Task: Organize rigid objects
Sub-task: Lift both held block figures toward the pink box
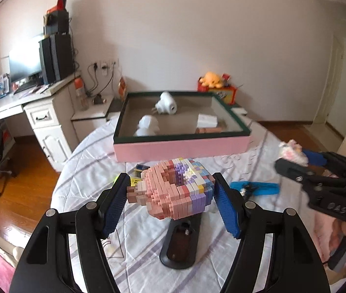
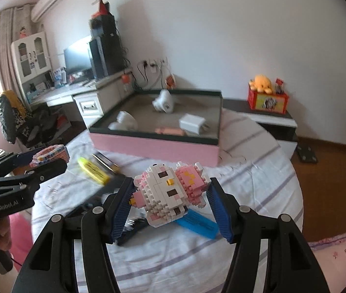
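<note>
Bed: white quilted cover with pale purple stripes, carrying everything below.

Pink box: open-topped, dark green rim, grey floor, set at the far side of the bed; seen also from the right wrist.

Box contents: two white rounded items, blurred; a white plug adapter near the right wall; a flat pink piece just in front of it.

Left gripper: clamped on the pink and purple block model, both blue pads pressed to its sides, jaws roughly half spread; lifted clear of the cover, short of the pink box. Visible from the right wrist too.

Right gripper: closed around the white and pink block cat, pads against both ends, jaws about half spread; raised above the bed, in front of the pink box. In the left wrist view, blurred.

Black tray: under the left gripper, flat on the cover, a spring showing inside.

Blue comb: flat on the cover, right of the block model.

Yellow highlighter: lying left of the block cat, beside a dark pen-like item.

Hand: wrapped on the right gripper's handle at the frame edge.
</note>
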A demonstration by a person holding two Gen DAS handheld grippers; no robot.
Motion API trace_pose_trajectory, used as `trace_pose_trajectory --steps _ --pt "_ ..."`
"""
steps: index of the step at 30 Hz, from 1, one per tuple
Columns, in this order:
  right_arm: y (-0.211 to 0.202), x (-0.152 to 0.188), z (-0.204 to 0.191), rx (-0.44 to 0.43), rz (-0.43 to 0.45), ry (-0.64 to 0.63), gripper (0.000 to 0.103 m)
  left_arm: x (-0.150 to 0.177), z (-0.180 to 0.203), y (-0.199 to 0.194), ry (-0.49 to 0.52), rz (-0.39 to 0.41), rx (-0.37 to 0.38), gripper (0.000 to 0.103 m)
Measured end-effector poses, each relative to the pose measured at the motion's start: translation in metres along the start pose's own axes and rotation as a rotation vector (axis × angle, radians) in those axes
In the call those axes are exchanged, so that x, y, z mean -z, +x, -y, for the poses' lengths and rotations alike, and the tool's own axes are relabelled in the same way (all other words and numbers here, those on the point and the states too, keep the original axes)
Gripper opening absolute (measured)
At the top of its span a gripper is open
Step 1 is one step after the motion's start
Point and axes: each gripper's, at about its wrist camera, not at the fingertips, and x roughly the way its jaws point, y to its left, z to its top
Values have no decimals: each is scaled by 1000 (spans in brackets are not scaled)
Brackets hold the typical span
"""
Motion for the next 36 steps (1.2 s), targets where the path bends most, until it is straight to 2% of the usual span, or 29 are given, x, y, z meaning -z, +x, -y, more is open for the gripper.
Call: trace_pose_trajectory --steps 4,7,18,22,26,29,33,36 --pt "-12 -5 -18 -3 26 -30 62 -3 -6 -32 6 71 -5 69" --pt "-20 -9 -29 -6 38 -51 62 -5 -11 -44 8 95 -3 69" --pt "-22 -26 -46 -1 45 -116 62 -17 -14 -43 21 98 -8 69" --pt "-14 -34 -40 -6 42 -123 62 -29 -14 -27 28 76 40 69" --pt "-1 -45 -33 -16 29 -137 62 -46 -17 -3 50 54 31 69" --pt "14 -58 -25 -14 12 -154 62 -66 -19 19 62 32 51 69" --pt "46 -83 -12 -26 -31 -169 62 -95 -16 55 99 -4 57 69" --pt "73 -102 -2 -43 -68 -170 62 -119 -20 86 91 -48 113 69"
